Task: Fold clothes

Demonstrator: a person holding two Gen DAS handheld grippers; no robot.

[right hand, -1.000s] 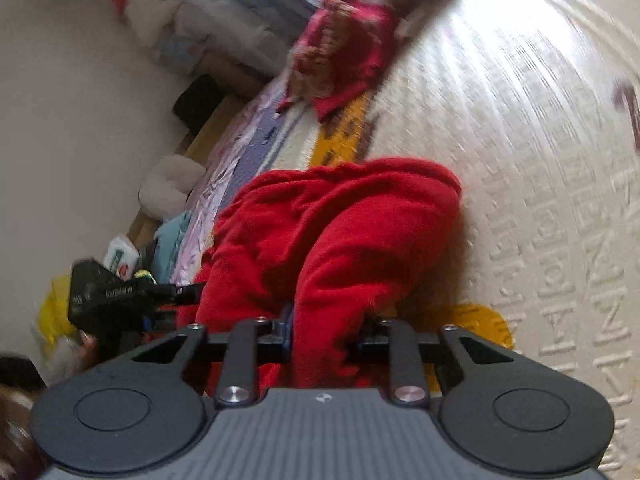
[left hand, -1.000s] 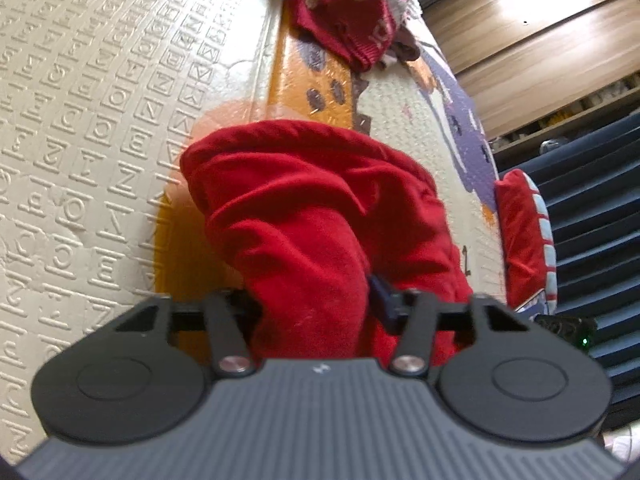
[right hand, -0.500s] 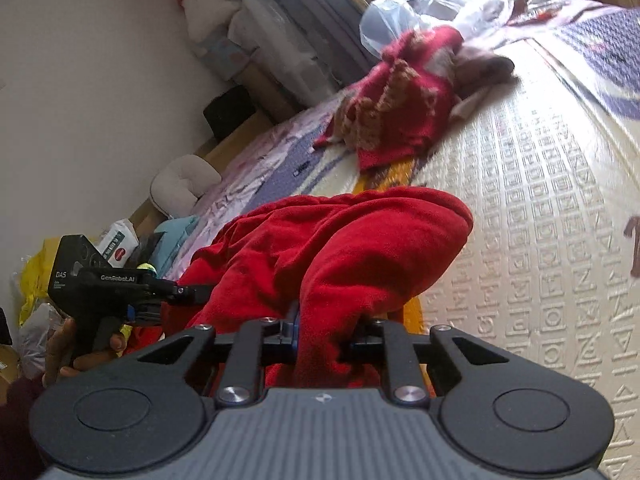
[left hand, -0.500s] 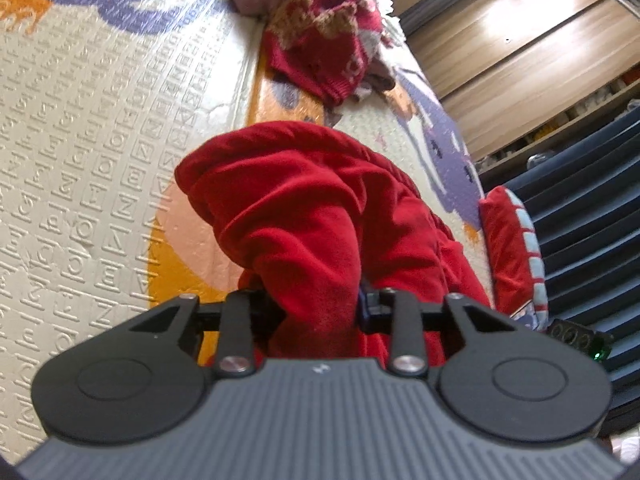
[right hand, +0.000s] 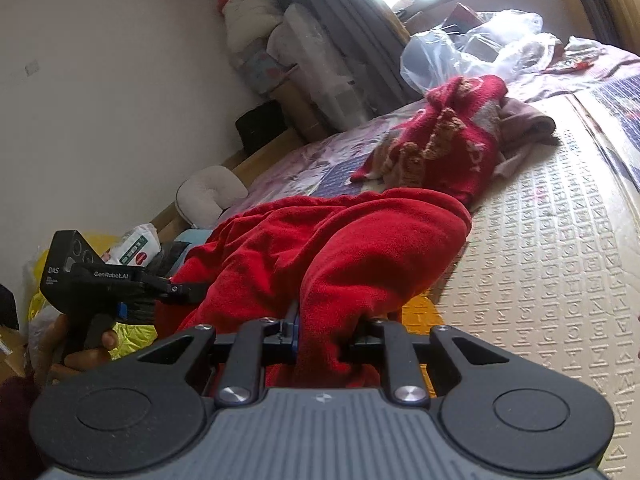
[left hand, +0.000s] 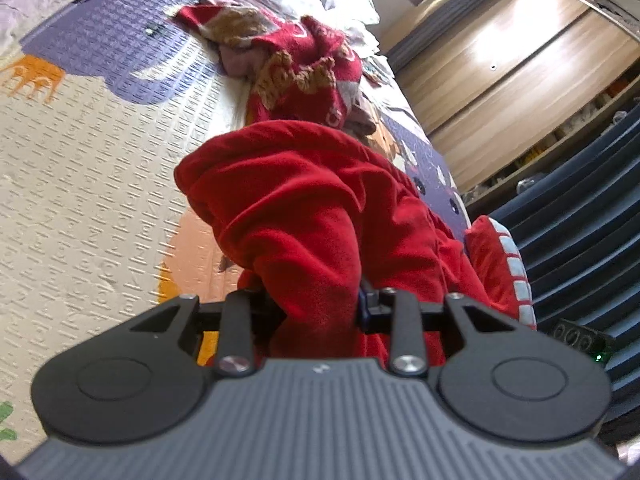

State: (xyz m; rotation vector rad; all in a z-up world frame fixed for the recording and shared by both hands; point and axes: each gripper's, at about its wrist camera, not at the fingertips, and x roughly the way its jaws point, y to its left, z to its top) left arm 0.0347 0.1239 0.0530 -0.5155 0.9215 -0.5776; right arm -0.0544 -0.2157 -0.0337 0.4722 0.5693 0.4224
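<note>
A: How was the left gripper [left hand: 320, 312] set?

B: It was seen clamped on a bunch of the red fleece garment [left hand: 304, 208], with cloth pinched between both fingers. The right gripper [right hand: 328, 340] was likewise closed on a fold of the same garment [right hand: 340, 248].

A: Where was the garment lying from each gripper?

B: Straight ahead of both. From each pinch the cloth was carried forward and away, lifted at the near end and sagging down toward the embossed play mat [left hand: 80, 168] on the bed. Its far end was seen as a rounded hump just short of a crumpled red patterned knit sweater [left hand: 304, 76].

A: And the long axis?

B: Two lines were to be told apart. The cloth was stretched sideways between the two pinches, as shown in the right wrist view, where the left gripper [right hand: 180, 290] was seen at the garment's left edge, held in a hand [right hand: 80, 344]. The hanging body was run forward from that held edge.

A: Which hand was nearer?

B: Neither could be judged nearer; both were already on the cloth.

A: How far along was the fold judged?

B: That could not be settled. The held edge would fit either a garment being spread out or one being carried over onto itself.
</note>
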